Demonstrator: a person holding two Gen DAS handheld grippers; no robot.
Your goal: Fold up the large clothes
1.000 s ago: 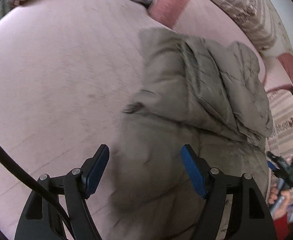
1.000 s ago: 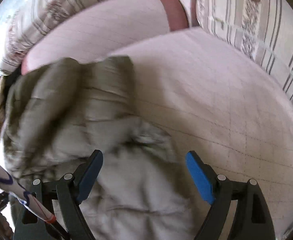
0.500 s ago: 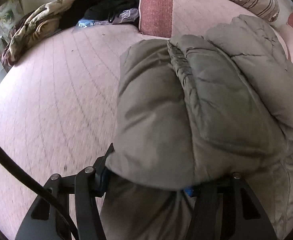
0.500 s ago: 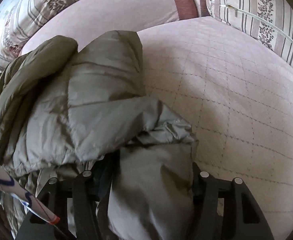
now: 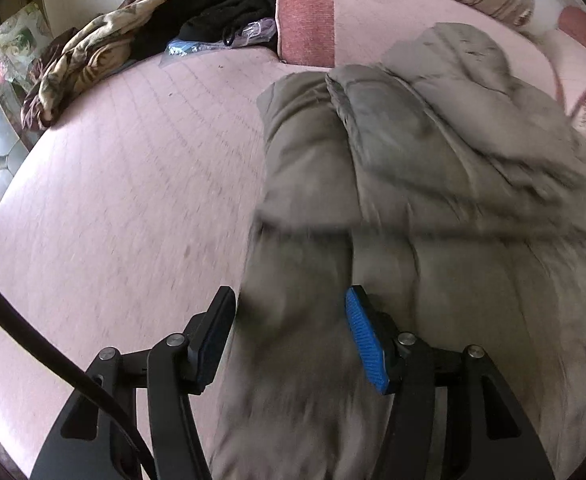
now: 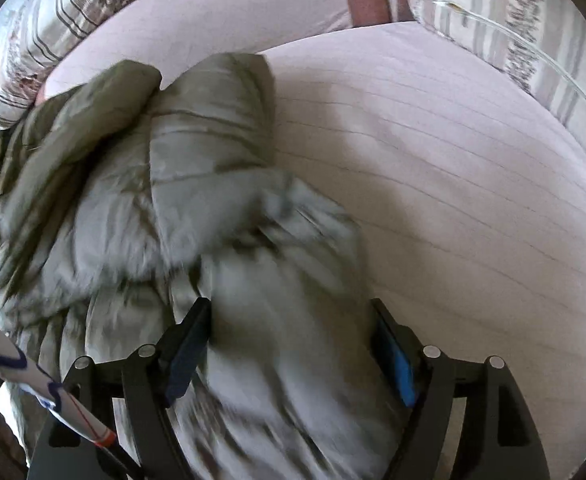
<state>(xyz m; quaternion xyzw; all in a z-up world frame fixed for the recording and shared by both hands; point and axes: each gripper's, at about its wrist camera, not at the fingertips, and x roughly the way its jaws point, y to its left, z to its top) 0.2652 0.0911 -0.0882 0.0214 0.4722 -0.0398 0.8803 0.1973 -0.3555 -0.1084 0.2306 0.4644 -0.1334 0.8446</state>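
Note:
A puffy grey-green jacket (image 5: pixel 413 152) lies folded over itself on the pink quilted bed cover (image 5: pixel 133 200). My left gripper (image 5: pixel 289 300) hovers over the jacket's near left edge. Blurred fabric runs between its fingers, and the blue pad (image 5: pixel 367 344) shows bare. In the right wrist view the jacket (image 6: pixel 197 152) lies bunched to the left on the bed cover (image 6: pixel 453 180). My right gripper (image 6: pixel 289 308) straddles the near part of it. Its jaws are opening, with fabric filling the gap between them.
A heap of patterned and dark clothes (image 5: pixel 93 52) lies at the bed's far left, beside a red-pink cushion (image 5: pixel 305 20). Striped pillows (image 6: pixel 513 32) line the far side. A white stick with red and blue marks (image 6: pixel 33 380) crosses the right view's lower left corner.
Both grippers shut on the jacket's near part and lifted it. The fold now lies forward on the jacket, and the fingers of both grippers stand wider, their pads showing again.

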